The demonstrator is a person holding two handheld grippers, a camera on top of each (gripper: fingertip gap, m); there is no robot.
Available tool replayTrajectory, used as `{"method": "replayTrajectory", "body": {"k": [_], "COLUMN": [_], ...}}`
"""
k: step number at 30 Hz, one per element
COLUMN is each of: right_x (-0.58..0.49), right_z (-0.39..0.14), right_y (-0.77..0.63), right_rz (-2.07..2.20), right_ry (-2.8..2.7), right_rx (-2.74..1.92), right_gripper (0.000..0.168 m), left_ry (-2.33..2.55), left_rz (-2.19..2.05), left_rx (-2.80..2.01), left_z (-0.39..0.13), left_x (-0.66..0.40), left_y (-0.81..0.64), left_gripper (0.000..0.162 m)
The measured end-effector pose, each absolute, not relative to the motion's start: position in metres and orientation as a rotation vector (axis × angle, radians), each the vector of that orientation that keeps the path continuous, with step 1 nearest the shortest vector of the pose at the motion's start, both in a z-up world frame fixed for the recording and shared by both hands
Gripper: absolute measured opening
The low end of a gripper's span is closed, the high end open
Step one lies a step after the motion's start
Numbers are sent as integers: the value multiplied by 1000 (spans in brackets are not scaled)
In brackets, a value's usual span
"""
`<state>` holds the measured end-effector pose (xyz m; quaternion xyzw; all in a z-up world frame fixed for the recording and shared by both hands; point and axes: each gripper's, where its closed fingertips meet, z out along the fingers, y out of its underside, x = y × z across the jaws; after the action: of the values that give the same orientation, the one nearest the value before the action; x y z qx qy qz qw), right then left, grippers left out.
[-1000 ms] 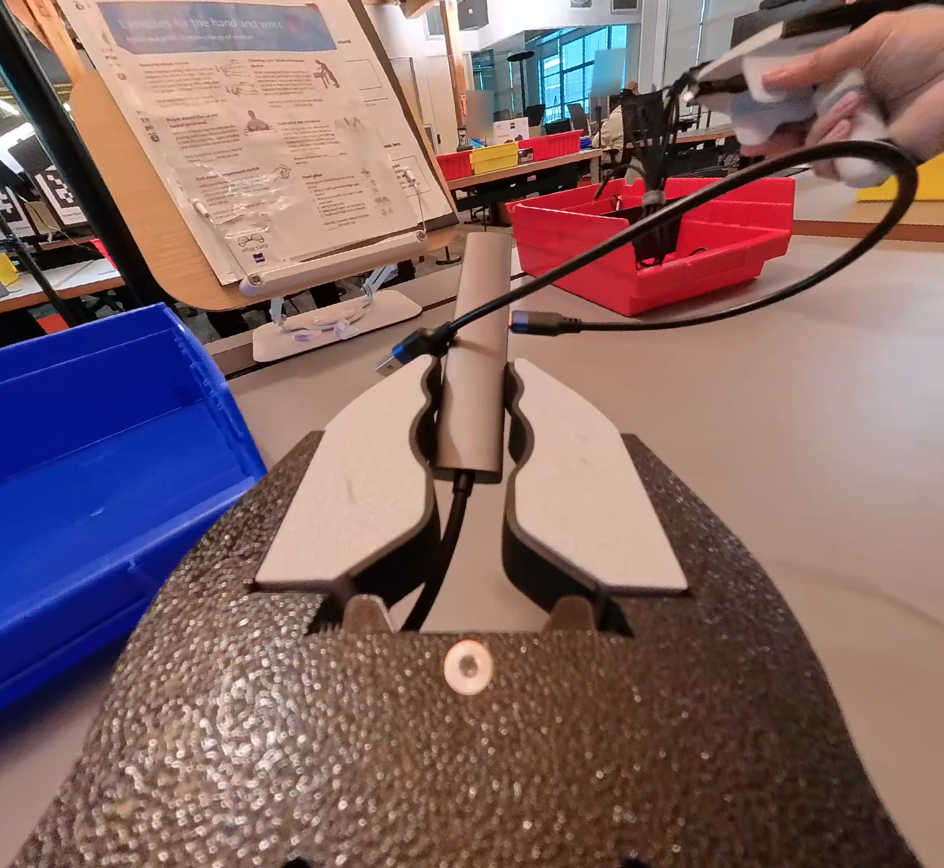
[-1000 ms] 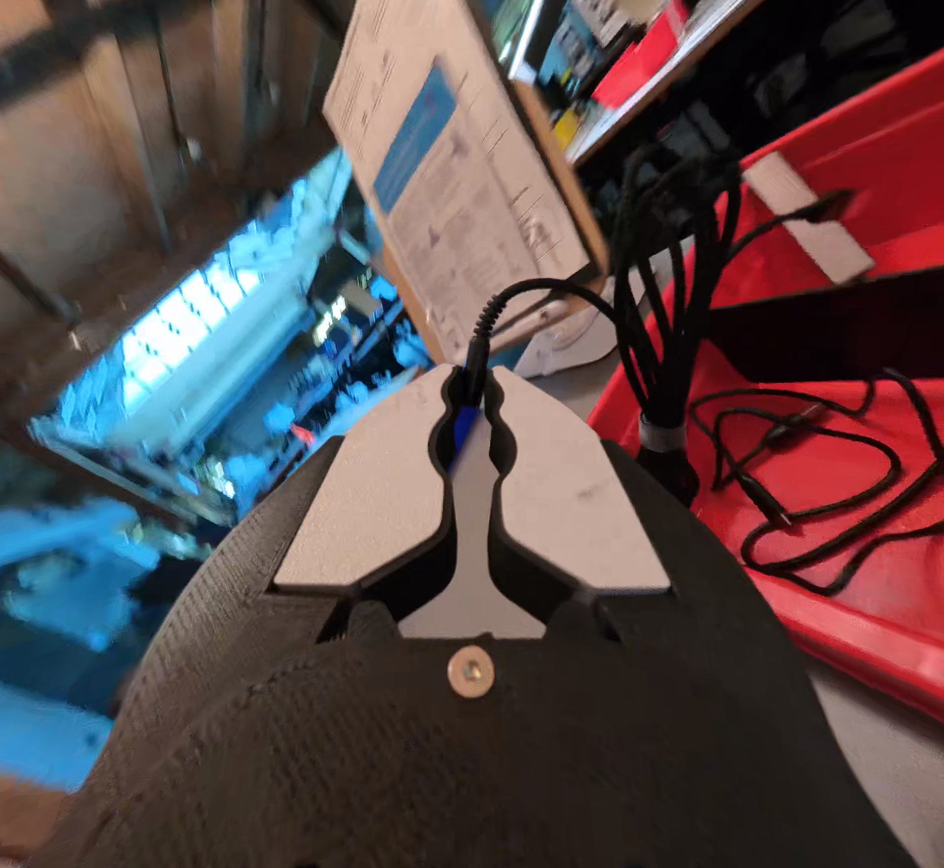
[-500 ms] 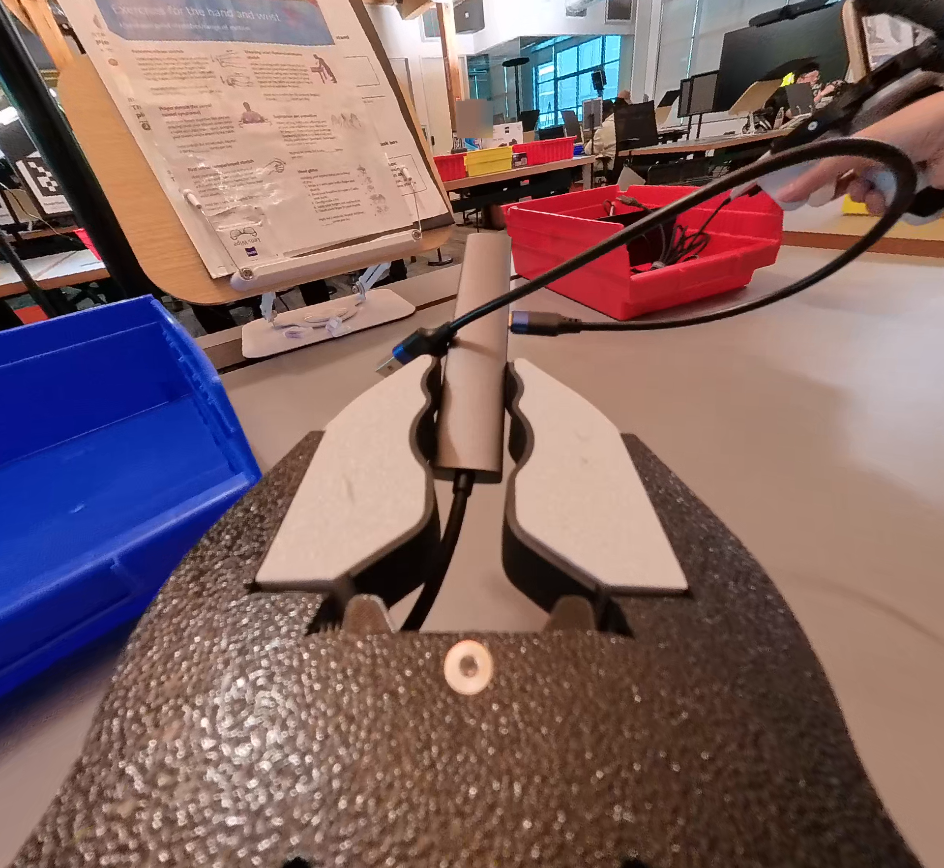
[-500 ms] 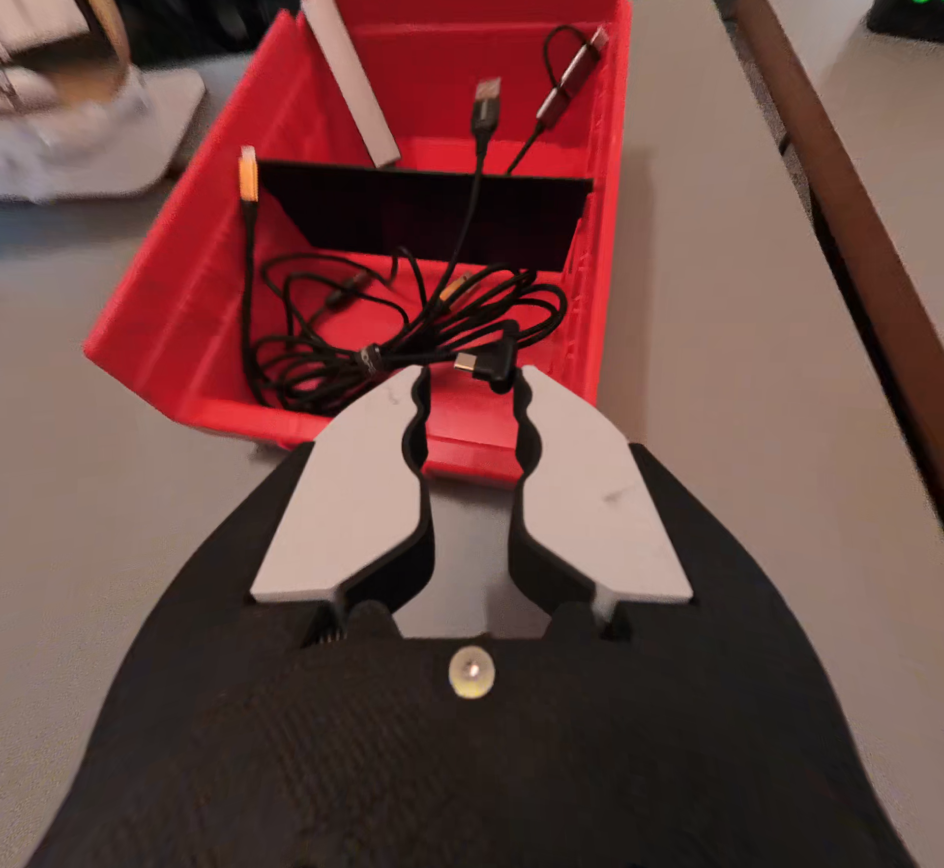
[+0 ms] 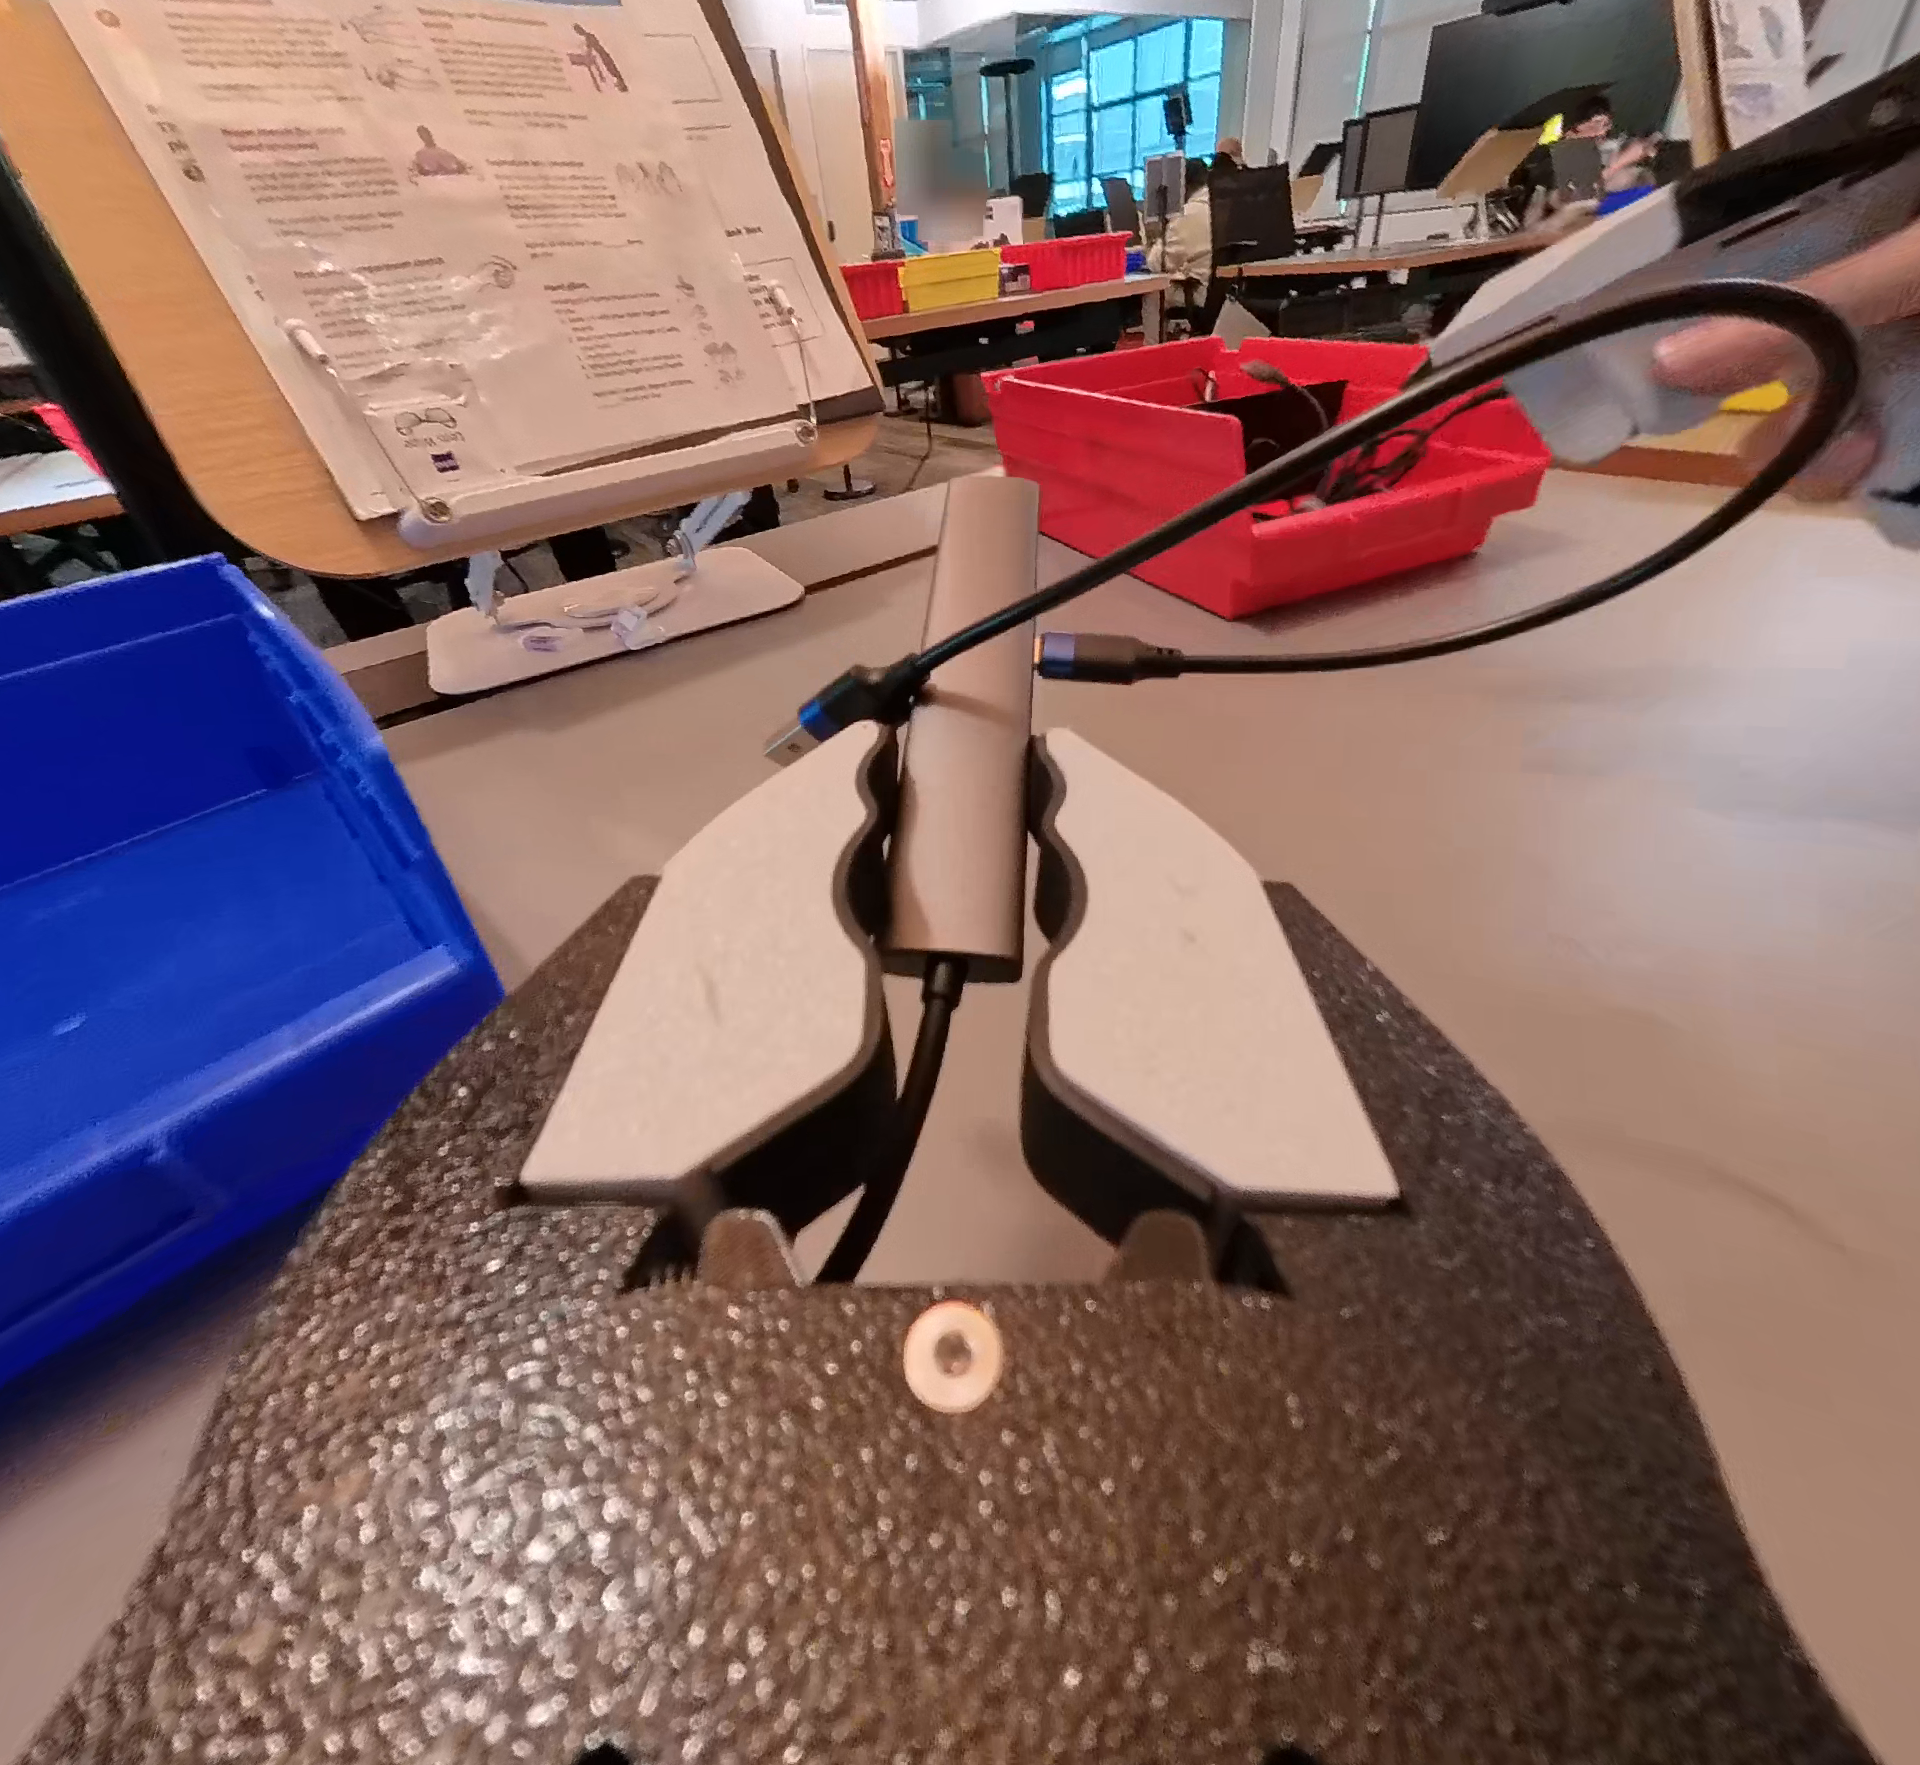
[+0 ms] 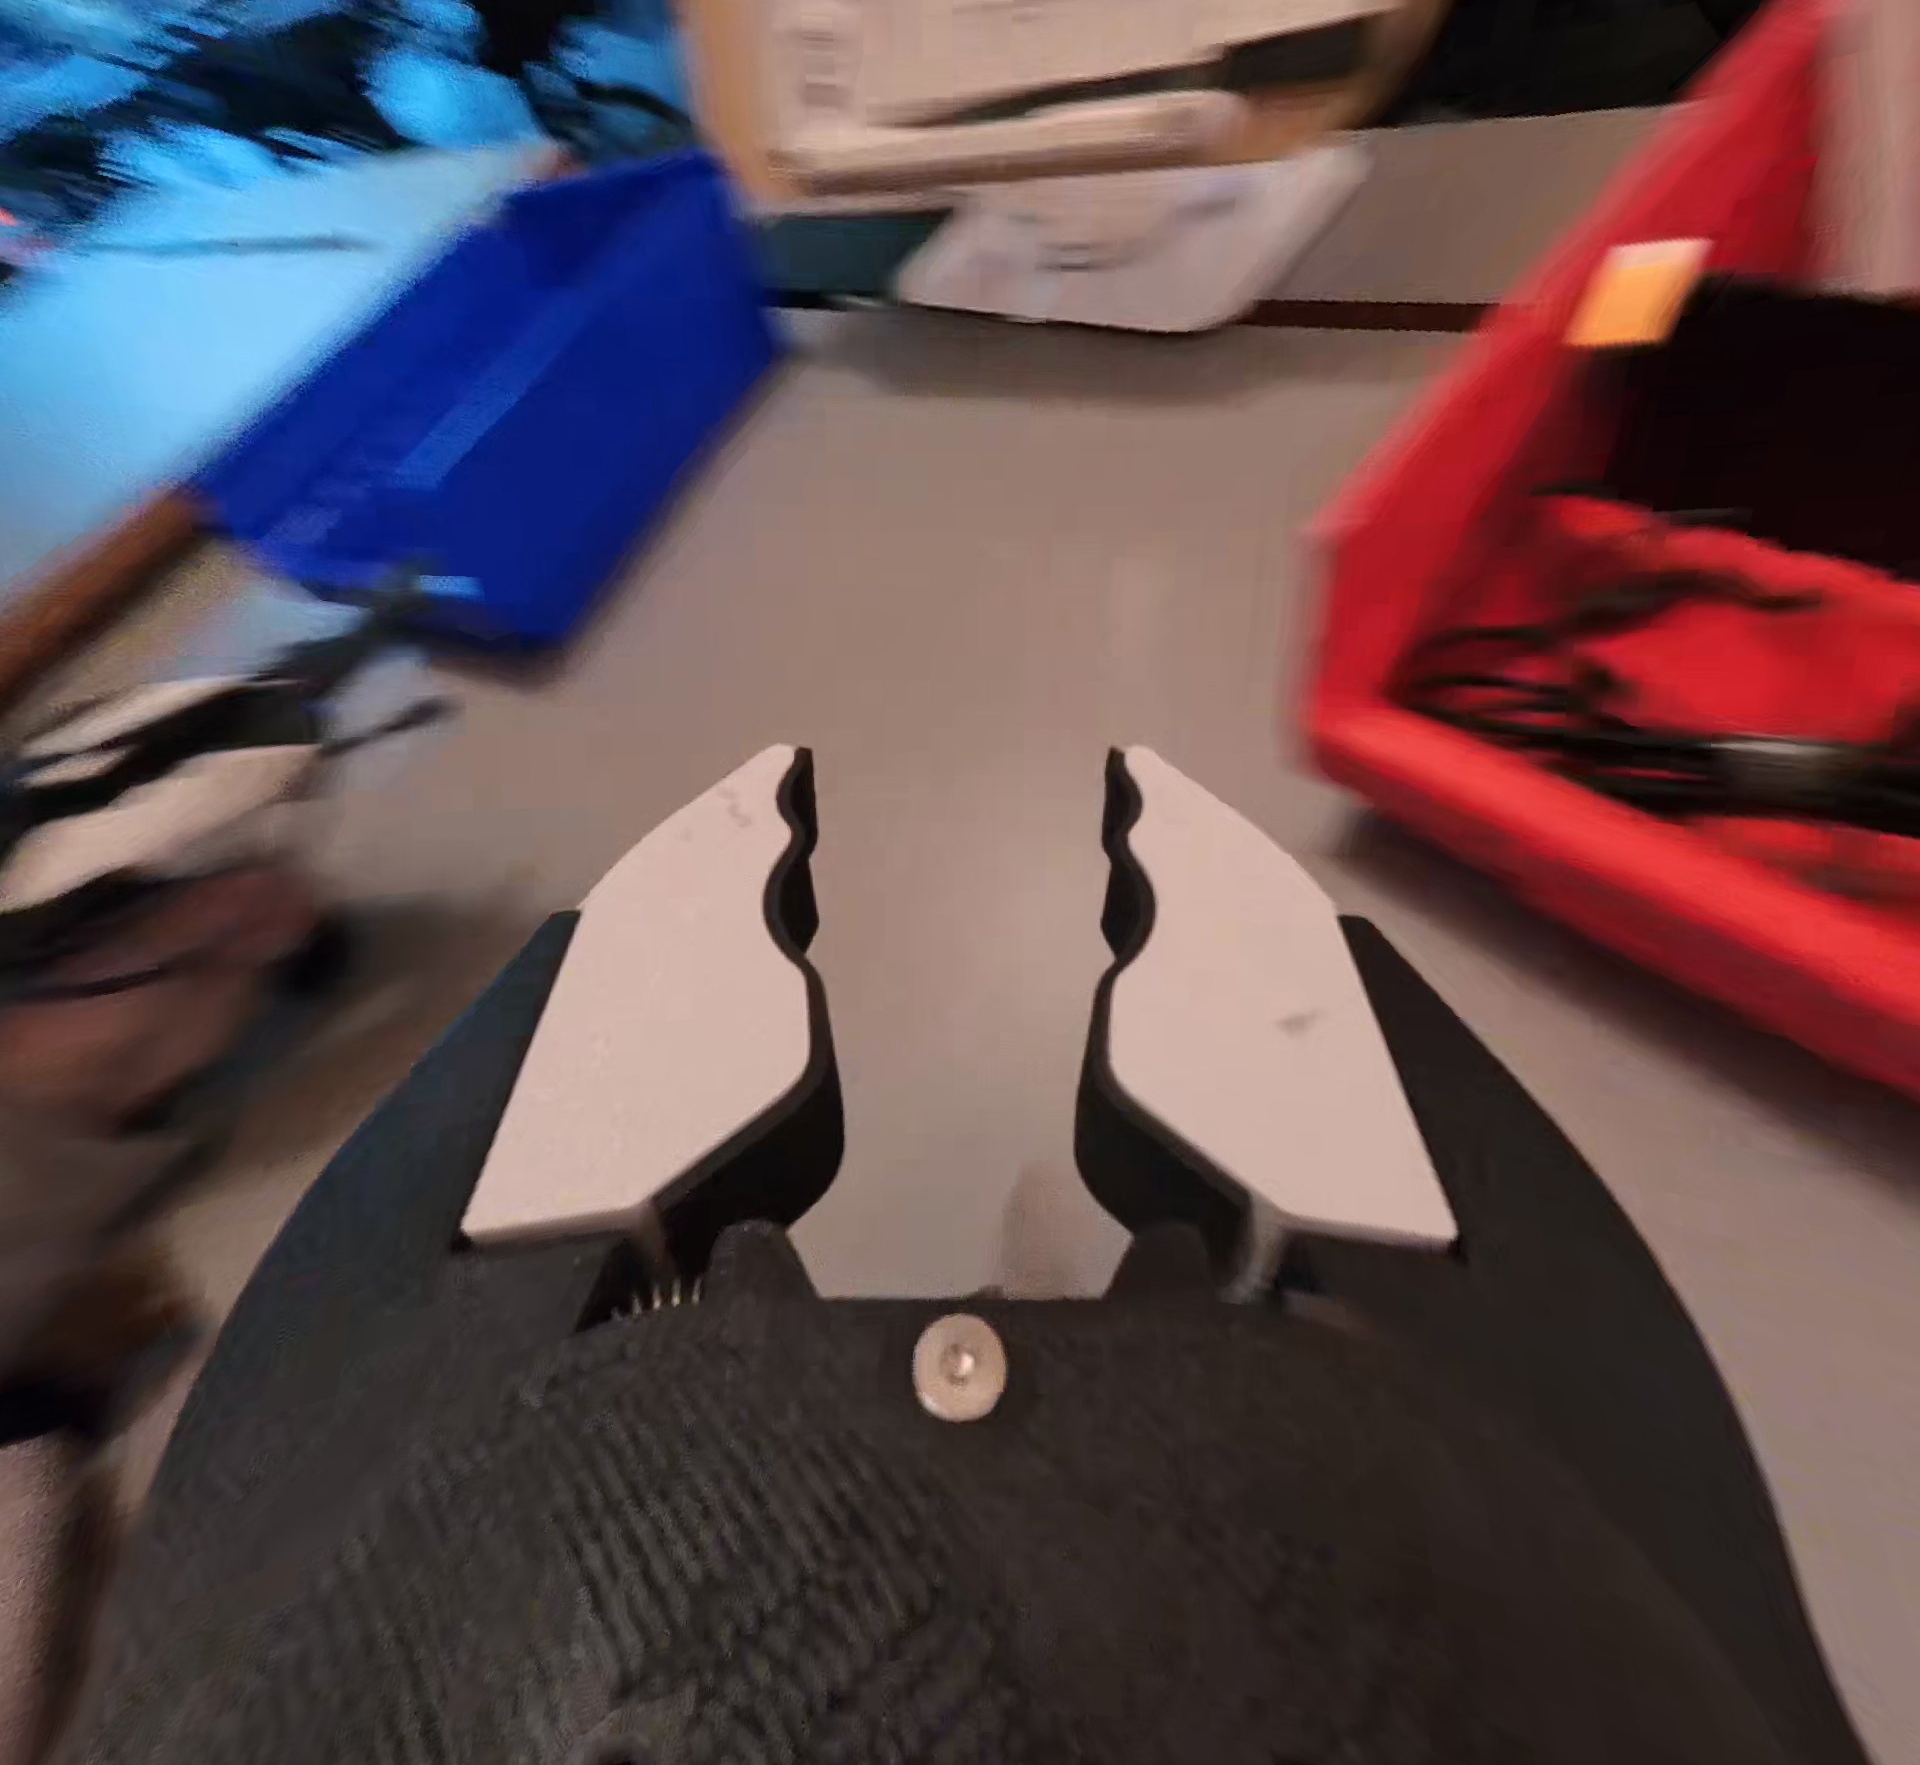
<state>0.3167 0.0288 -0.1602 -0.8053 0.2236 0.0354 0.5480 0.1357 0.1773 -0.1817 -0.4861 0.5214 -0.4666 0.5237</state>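
Since a second ago your right gripper (image 6: 960,842) let go of the cable plug, swung off the red bin (image 6: 1621,822) and ended up over bare table (image 6: 935,572), jaws wide apart with nothing between them; that view was badly motion-blurred. Your left gripper (image 5: 958,842) hadn't moved: it stayed clamped on the near end of the grey hub (image 5: 971,728), held above the table between the blue bin (image 5: 187,884) on the left and the red bin far right. The hub's long axis ran straight out along the fingers, free end pointing away toward the document stand (image 5: 436,209) and tilted slightly up; its own lead dropped back between the fingers. The black cable (image 5: 1455,427) lay across the hub with its USB-A plug (image 5: 831,723) hanging off the left side and the second plug (image 5: 1091,655) just right of the hub, apparently not inserted, the loop arcing toward your right hand. Risk, as I judged it: that cable was only draped, so any hub tilt or snag from the right could've slid it off. Grip was near one end, so side load could've pivoted the hub.
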Motion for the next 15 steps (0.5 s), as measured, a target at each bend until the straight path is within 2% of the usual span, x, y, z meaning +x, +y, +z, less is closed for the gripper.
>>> {"method": "replayTrajectory", "body": {"k": [5, 7, 11, 15], "right_x": [202, 190, 160, 158], "right_z": [-156, -162, -185, -190], "right_y": [84, 95, 104, 107], "right_rz": [540, 682, 937, 962], "right_ry": [463, 503, 494, 546], "right_rx": [-1572, -1490, -1575, -1554], "right_gripper": [47, 35, 39, 34], "left_ry": [1356, 1398, 1450, 1469], "left_rz": [-1143, -1122, -1070, -1032], "left_rx": [-1125, -1098, -1023, -1015], "left_z": [-187, -189, -190, -191], "left_x": [139, 140, 140, 142], "left_y": [161, 155, 147, 143], "left_gripper": [23, 23, 23, 23]}}
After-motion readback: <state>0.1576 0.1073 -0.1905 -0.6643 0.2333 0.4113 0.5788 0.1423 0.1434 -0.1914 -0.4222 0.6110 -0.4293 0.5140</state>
